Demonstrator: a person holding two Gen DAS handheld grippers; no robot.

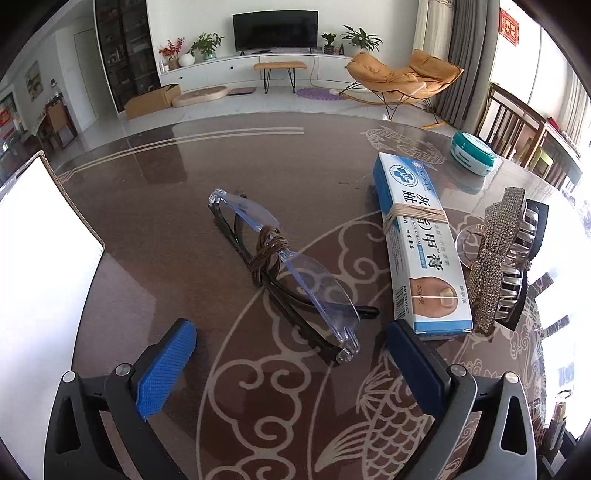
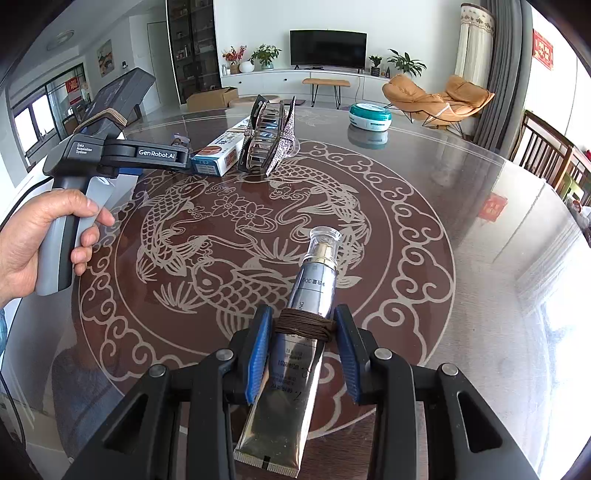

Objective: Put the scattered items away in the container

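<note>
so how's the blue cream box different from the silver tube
The blue cream box is a flat-sided blue and white carton; the silver tube is shiny metallic with a clear cap.

The box has pale cord round it; the tube's cord is dark brown.

The box lies free on the table beside the hair claw; the tube lies between the right gripper pads.

Both are long, cord-wrapped and lying down.

Domestic living room: wall-side television (image 1: 275, 30) on a low white cabinet (image 1: 258, 68), potted plants (image 1: 207, 44), orange lounge chair (image 1: 402, 79).
</note>
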